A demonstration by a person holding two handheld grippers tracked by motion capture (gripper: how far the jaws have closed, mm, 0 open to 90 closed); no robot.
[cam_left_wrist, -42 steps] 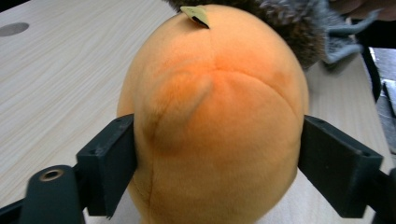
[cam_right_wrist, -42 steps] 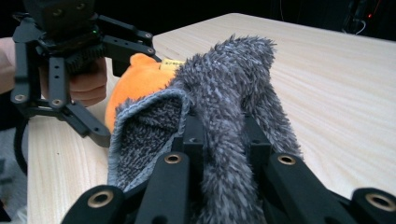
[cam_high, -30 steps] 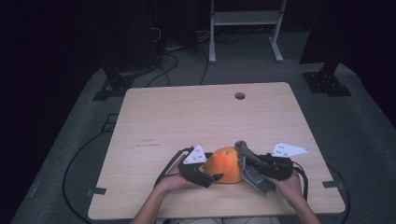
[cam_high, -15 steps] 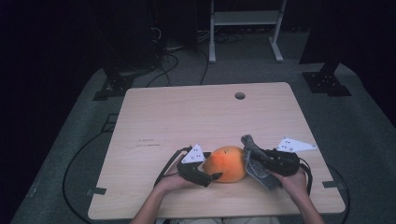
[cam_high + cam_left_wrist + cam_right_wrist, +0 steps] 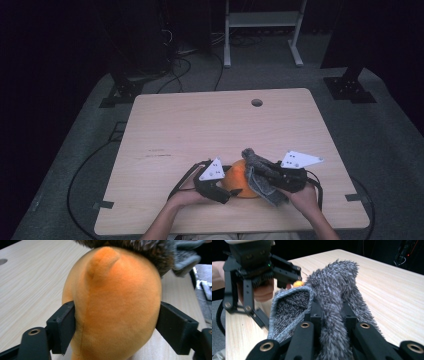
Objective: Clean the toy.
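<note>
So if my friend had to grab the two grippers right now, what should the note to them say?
Left gripper: its jaws have just been closing and press both sides of the orange plush toy, which sits on the table near the front edge.
Right gripper: shut on the grey fuzzy cloth, holding it against the toy's top right side.
Done: toy steadied, cloth picked up and brought to the toy.
Left: it looks like a wiping job, so probably rub the cloth over the toy while the left gripper holds it; how much is already wiped cannot be told.
</note>
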